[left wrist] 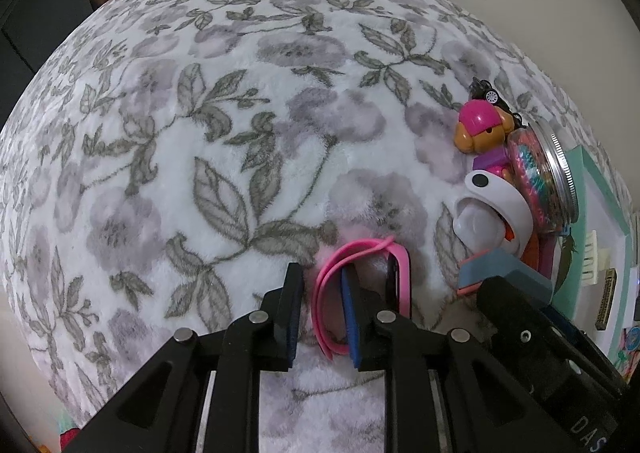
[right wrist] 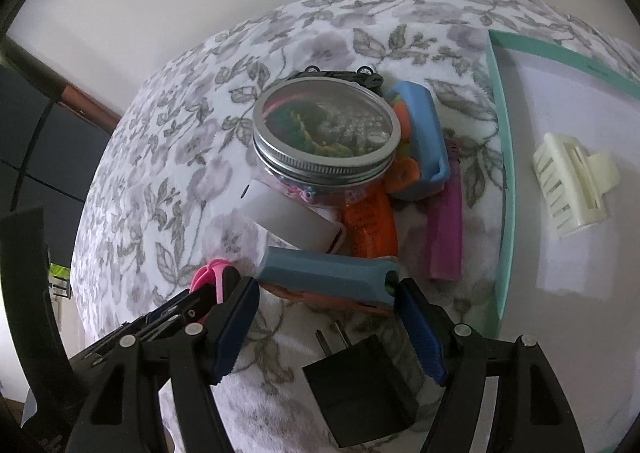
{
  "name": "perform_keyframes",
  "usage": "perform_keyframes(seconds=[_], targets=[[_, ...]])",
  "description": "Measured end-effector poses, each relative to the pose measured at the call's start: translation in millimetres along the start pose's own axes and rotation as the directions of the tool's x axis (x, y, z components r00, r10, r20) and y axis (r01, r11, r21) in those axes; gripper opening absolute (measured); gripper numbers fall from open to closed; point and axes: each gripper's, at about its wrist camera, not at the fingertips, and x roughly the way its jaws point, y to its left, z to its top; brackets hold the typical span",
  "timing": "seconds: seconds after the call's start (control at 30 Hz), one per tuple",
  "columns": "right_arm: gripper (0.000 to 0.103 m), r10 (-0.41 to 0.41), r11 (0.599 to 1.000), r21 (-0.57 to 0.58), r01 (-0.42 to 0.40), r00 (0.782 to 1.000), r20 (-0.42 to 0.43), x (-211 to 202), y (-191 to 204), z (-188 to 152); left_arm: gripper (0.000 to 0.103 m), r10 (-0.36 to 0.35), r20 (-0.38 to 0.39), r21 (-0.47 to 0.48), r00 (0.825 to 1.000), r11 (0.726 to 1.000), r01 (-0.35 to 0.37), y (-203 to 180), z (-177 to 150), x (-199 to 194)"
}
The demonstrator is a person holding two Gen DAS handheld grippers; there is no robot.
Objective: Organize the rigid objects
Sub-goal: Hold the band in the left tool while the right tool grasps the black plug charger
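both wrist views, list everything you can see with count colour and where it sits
blanket: one, white with grey floral print, under everything
jar: one, clear with silver lid, upright amid the pile
pink band: one, pink, on the blanket at the left claw
blue-grey case: one, blue-grey over orange, between the right claw's fingertips
white band: one, white, in front of the jar
dog figure: one, pink hat, tan face, beside the jar
toy car: one, black, behind the jar
purple comb: one, purple, beside the tray
tray: one, teal rim, right of the pile
hair clip: one, cream, in the tray
plug adapter: one, black, under the right claw
left claw: black, one finger inside the pink band's loop
right claw: black, wide open
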Motion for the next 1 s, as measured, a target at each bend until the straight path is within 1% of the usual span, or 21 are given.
perform_keyframes(seconds=[0.17,0.2,0.37,0.6,0.7,0.73,0.8,0.87,1.0], targets=[[0.075,-0.003,1.0,0.01,0.003,1.0,0.001,1.0,-1.0,-1.4,0.021,-0.01,0.003,-0.007,1.0,1.0,0.01,1.4,-0.3,0.1],[0.075,-0.002,1.0,0.012,0.002,1.0,0.004,-5.8,-5.4,-4.1,0.021,-0.011,0.004,-0.008,1.0,1.0,0.011,3.7,-1.0,-0.3],[0.076,-0.014,1.0,0.026,0.014,1.0,0.023,-7.5,-5.9,-5.3,0.021,-0.014,0.015,-0.012,1.0,1.0,0.015,8.8,-4.4,-1.3],[0.074,-0.018,0.998,0.053,0.015,0.999,0.048,-9.4,-7.6,-6.8,0.023,0.019,0.02,0.043,1.0,0.999,-0.019,-3.0,-8.0,-2.1],[0.074,-0.017,0.999,0.048,0.015,0.999,0.048,-12.5,-9.2,-8.3,0.023,0.025,0.017,0.049,1.0,0.998,-0.026,-6.2,-8.7,-1.9],[0.069,-0.016,0.999,0.047,0.013,0.999,0.047,-12.9,-9.4,-8.3,0.023,0.028,0.016,0.05,0.999,0.998,-0.029,-7.2,-9.1,-2.0],[0.049,-0.033,0.998,0.046,0.032,0.999,0.04,-13.2,-10.2,-8.4,0.02,0.038,0.017,0.058,0.999,0.998,-0.039,-10.1,-10.2,-2.5],[0.049,-0.017,0.998,0.054,0.015,0.999,0.037,-14.8,-13.5,-8.2,0.018,0.042,0.016,0.06,0.999,0.997,-0.043,-14.9,-9.6,-2.2],[0.049,-0.024,0.999,0.035,0.023,0.999,0.028,-15.1,-13.3,-8.1,0.014,0.024,0.008,0.035,1.0,0.999,-0.024,-13.2,-8.0,-2.2]])
